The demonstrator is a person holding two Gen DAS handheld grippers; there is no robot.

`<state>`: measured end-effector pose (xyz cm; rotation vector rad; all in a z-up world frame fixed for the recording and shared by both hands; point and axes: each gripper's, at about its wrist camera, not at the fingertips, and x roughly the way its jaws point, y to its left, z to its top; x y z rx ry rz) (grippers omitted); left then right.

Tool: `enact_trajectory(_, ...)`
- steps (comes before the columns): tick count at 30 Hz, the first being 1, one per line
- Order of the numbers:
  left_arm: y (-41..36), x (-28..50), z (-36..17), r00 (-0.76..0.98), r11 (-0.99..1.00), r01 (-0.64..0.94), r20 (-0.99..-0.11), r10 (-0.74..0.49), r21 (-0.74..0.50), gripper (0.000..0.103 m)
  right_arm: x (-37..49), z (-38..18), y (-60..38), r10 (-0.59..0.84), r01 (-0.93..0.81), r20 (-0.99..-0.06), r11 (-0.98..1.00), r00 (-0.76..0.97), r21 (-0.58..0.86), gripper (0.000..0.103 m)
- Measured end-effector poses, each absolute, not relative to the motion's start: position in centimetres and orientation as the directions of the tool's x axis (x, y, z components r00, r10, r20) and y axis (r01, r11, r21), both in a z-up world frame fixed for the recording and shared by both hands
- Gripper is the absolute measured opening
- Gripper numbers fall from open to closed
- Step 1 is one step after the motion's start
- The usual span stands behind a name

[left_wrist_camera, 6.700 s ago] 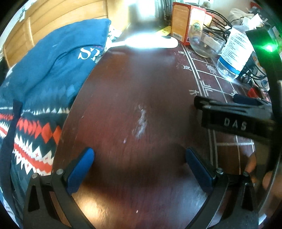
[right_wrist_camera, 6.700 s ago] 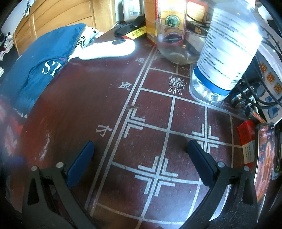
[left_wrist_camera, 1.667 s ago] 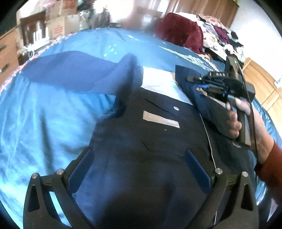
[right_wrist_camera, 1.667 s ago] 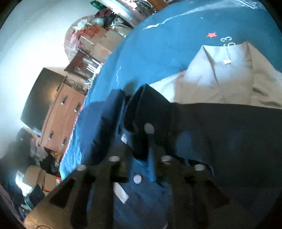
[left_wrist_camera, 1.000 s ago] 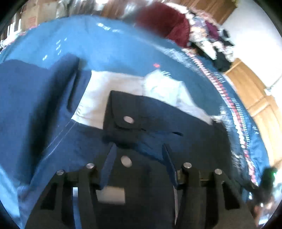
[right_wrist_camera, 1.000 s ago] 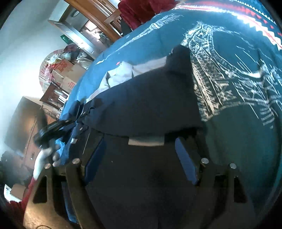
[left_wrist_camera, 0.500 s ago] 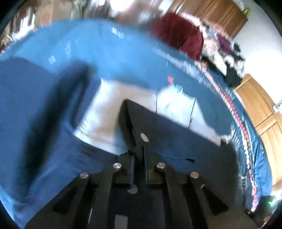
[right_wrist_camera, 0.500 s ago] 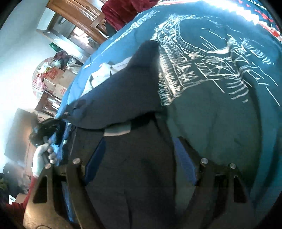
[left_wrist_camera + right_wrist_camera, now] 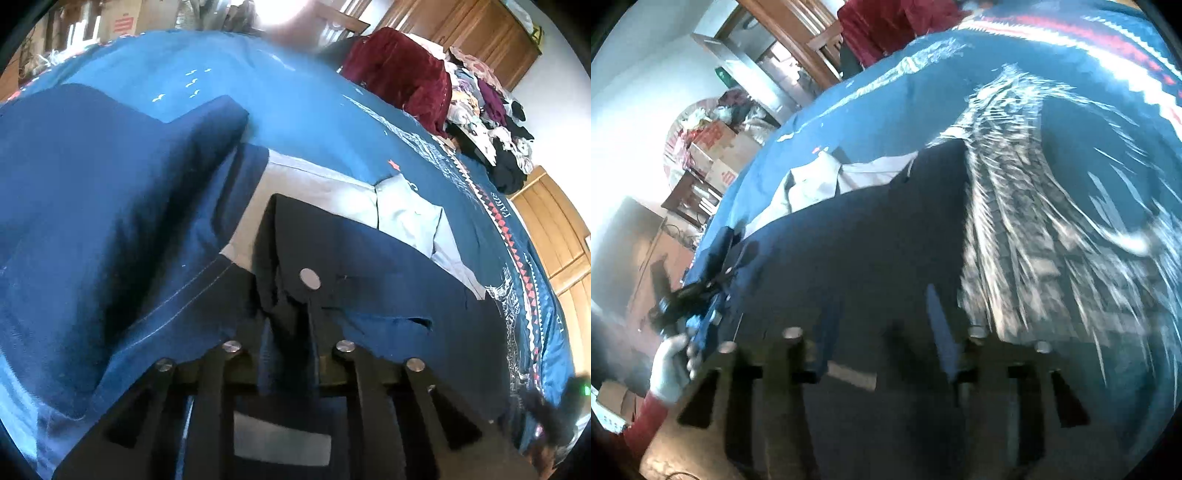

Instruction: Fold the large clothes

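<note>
A large dark navy jacket (image 9: 388,291) with a pale grey lining (image 9: 332,192) lies spread on a blue bedspread (image 9: 295,96). One sleeve (image 9: 110,166) stretches to the left. My left gripper (image 9: 288,310) is shut on the jacket's front edge, just beside a metal snap (image 9: 309,278). In the right wrist view the jacket (image 9: 857,243) fills the middle, and my right gripper (image 9: 882,328) hovers over its near hem, blurred, with its fingers partly drawn in and a gap still showing. The left gripper (image 9: 713,284) shows there too, held by a gloved hand (image 9: 670,365).
A dark red cloth heap (image 9: 406,77) and a pile of mixed clothes (image 9: 491,110) sit at the bed's far side. Wooden wardrobe doors (image 9: 554,229) stand on the right. Cardboard boxes (image 9: 716,147) and a dark cabinet (image 9: 690,199) stand beyond the bed.
The left gripper, open a second ago, closed on the jacket's edge and stays shut. The right gripper's fingers have drawn closer together over the hem, and its view has swung with blur.
</note>
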<state>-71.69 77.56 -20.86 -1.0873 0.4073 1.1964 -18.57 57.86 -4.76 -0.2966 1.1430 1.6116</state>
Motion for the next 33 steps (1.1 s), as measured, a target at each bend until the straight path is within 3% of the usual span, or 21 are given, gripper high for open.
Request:
enact_trajectory(3,76.5,-72.6,-20.2,0.385,-0.017,-0.884,-0.749,0.539,-0.467,0.023,-19.6,-8.5,60.9,0.500,-0.872,-0.780,0.092,-0.378,0.481,0.044)
enact_trajectory(5,75.3,-73.9,-18.9,0.400,-0.002,-0.877,-0.732,0.552,-0.481,0.027,-20.4,-8.6,60.7,0.505,-0.894,-0.793,0.090,-0.340,0.440,0.045)
enact_trajectory(9,71.5,-80.7,-15.8,0.406,-0.011,-0.848,-0.663,0.629,-0.530,0.057,-21.4,-6.0,58.6,0.539,-0.892,-0.771,0.076,-0.339,0.445,0.053)
enact_trajectory(11,70.0,-85.8,-15.2,0.361,-0.070,-0.838,-0.647,0.672,-0.540,0.065,-22.3,-4.7,56.8,0.559,-0.898,-0.760,0.061,-0.331,0.436,0.059)
enact_trajectory(16,68.5,-99.0,-16.3,0.228,-0.266,-0.787,-0.663,0.713,-0.557,0.066,-25.6,-3.6,52.8,0.534,-0.896,-0.762,0.019,-0.367,0.444,0.064)
enact_trajectory(21,70.6,-108.7,-18.7,0.201,-0.372,-0.688,-0.657,0.727,-0.623,0.066,-28.4,-3.8,51.7,0.501,-0.887,-0.770,0.007,-0.396,0.461,0.067)
enact_trajectory(33,81.1,-114.8,-24.8,0.228,-0.448,-0.652,-0.722,0.653,-0.612,0.063,-32.1,-4.1,54.5,0.476,-0.901,-0.793,0.000,-0.381,0.433,0.068)
